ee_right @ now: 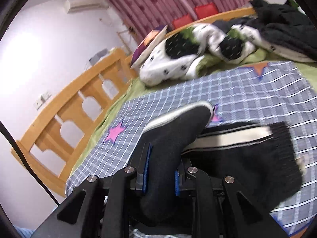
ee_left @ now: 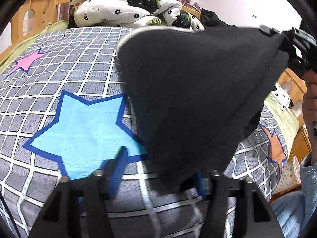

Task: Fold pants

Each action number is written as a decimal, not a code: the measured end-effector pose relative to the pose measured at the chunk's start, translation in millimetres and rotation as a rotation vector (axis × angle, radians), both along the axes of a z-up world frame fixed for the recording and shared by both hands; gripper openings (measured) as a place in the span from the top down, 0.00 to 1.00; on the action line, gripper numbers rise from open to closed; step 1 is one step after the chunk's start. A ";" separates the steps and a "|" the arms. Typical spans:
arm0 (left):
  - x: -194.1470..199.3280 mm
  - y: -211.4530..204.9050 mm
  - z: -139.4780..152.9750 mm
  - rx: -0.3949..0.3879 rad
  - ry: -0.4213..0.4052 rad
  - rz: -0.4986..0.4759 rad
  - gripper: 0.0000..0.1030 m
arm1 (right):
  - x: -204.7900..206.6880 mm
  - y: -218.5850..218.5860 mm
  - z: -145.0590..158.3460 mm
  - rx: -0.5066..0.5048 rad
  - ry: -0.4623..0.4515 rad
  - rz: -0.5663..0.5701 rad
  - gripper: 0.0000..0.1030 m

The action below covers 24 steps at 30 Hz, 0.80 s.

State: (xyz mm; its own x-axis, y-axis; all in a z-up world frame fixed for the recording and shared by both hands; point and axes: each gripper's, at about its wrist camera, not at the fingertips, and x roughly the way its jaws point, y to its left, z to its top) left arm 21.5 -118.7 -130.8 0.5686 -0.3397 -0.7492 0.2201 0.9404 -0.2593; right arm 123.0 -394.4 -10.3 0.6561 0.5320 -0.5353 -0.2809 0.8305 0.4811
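Observation:
Black pants [ee_left: 188,91] with a white side stripe hang lifted above the bed in the left wrist view. My right gripper [ee_left: 295,43] holds them up by the top right corner. Their lowest corner dangles between the fingers of my left gripper [ee_left: 160,164]. Its left blue pad [ee_left: 118,164] stands clear of the cloth, and its right finger is mostly hidden behind the fabric. In the right wrist view my right gripper [ee_right: 162,170] is shut on a thick bunch of the pants [ee_right: 227,158], whose striped leg trails off to the right.
A grey checked sheet [ee_left: 49,103] with blue, pink and orange stars covers the bed. A white flowered quilt [ee_left: 126,8] and dark clothes [ee_right: 283,23] lie at the far end. A wooden bed rail [ee_right: 65,119] runs along one side. A person's hand [ee_left: 311,99] is at the right.

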 end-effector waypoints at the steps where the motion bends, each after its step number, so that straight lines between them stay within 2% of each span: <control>1: 0.3 -4.7 0.6 -0.002 0.010 -0.014 0.68 | -1.4 -13.2 2.2 -0.008 -0.016 -0.024 0.82; 5: -0.8 -23.0 14.9 -0.007 -0.027 -0.044 0.76 | -6.6 -64.2 -1.9 -0.015 -0.038 -0.099 0.83; 9: 0.6 -40.4 18.0 0.064 -0.044 -0.058 0.80 | -9.3 -105.8 -32.5 -0.044 0.000 -0.175 0.83; 11: -2.5 -44.1 14.7 0.103 -0.053 -0.068 0.81 | -4.7 -122.3 -62.6 -0.046 0.079 -0.213 0.83; 13: -5.3 -44.3 13.0 0.133 -0.068 -0.078 0.82 | 5.4 -125.3 -97.9 -0.124 0.181 -0.239 0.82; 14: -7.1 -44.2 12.4 0.138 -0.066 -0.078 0.82 | 6.4 -126.9 -113.2 -0.128 0.201 -0.245 0.82; 16: -7.0 -40.0 12.0 0.119 -0.045 -0.068 0.83 | 1.5 -130.8 -113.9 -0.117 0.173 -0.243 0.81; 19: -4.6 -33.8 13.9 0.089 -0.015 -0.045 0.84 | -2.7 -121.3 -104.8 -0.183 0.173 -0.264 0.78; 22: -7.1 -30.8 14.8 0.092 -0.001 -0.043 0.84 | -9.8 -105.1 -101.2 -0.296 0.150 -0.272 0.70; 24: -10.6 -29.8 15.9 0.110 0.000 -0.057 0.81 | -12.1 -101.3 -100.0 -0.322 0.152 -0.284 0.64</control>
State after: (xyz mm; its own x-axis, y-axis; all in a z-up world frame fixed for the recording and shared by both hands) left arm 10.8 -148.5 -114.9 0.5509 -0.2869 -0.7837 0.2740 0.9492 -0.1549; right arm 111.0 -495.6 -110.3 0.6529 0.1330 -0.7457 0.0339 0.9784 0.2041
